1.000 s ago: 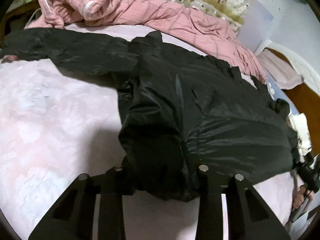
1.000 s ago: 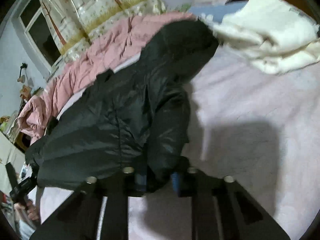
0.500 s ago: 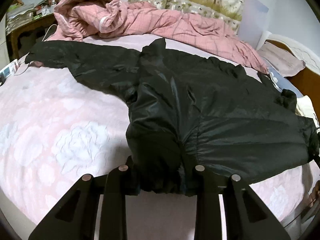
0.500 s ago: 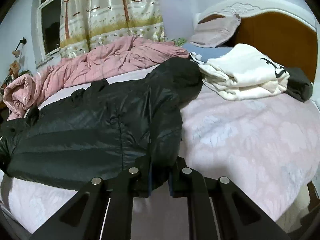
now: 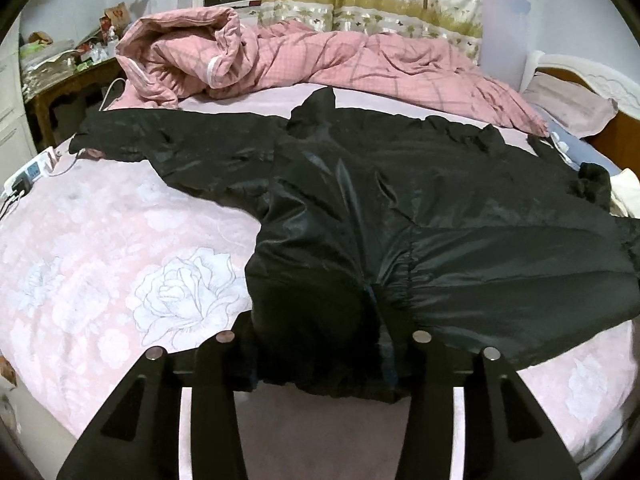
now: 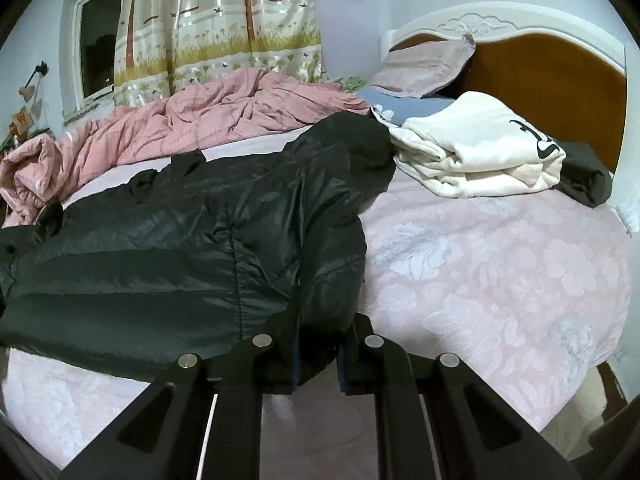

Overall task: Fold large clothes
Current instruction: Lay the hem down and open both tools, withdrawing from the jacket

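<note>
jacket [image 5: 400,200] on bed [image 5: 120,260], quilt [image 5: 320,56] behind

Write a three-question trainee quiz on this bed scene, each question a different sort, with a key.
1. True or false: the shiny black padded jacket lies spread on the pink floral bedsheet.
2. What lies nearest the wooden headboard? A) the crumpled pink checked quilt B) the folded cream garment with black print C) a red towel
3. Fill in: the right tool is pinching the jacket's ____.

Key:
1. True.
2. B.
3. Hem; the left tool has just been opening, with the hem between its fingers.
</note>
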Available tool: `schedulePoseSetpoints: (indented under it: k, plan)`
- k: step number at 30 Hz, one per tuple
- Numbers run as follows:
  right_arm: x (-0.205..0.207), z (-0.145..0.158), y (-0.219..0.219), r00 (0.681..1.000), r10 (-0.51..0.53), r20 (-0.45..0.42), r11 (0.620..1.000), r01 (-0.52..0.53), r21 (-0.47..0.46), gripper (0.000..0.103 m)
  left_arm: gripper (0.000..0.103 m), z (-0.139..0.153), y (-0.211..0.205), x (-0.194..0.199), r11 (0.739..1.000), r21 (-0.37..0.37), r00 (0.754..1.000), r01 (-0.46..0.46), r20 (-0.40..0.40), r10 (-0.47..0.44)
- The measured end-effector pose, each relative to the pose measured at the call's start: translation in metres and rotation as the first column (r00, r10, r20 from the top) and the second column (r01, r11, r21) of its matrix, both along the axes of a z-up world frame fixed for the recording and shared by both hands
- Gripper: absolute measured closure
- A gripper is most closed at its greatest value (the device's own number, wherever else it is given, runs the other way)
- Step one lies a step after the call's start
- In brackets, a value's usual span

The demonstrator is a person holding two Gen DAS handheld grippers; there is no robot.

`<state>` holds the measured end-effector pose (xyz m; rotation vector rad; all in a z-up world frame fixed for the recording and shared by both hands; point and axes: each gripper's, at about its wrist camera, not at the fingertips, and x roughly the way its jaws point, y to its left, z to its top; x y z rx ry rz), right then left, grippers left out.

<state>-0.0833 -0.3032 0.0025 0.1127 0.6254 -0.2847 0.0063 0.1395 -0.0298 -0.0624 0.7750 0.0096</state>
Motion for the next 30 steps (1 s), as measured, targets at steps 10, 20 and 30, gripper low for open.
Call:
schedulePoseSetpoints:
  k: [10, 20, 30]
  plan:
    - [-0.003, 0.000, 0.000, 1.000, -0.012, 0.007, 1.000, 0.012, 0.008, 0.086, 0.051, 0.007, 0.000, -0.012, 0.996, 0.073, 0.995, -0.041, 0.098, 0.034]
    - [-0.008, 0.004, -0.003, 0.999, -0.043, 0.016, 0.999, 0.043, -0.007, 0.075, 0.051, 0.033, 0.000, -0.033, 0.994, 0.073, 0.957, -0.076, 0.286, 0.052]
    - [-0.020, 0.014, -0.008, 0.992, -0.101, 0.082, 0.995, 0.102, -0.010, 0.039, 0.049, 0.040, 0.002, -0.039, 0.998, 0.033, 0.947, -0.051, 0.320, 0.038]
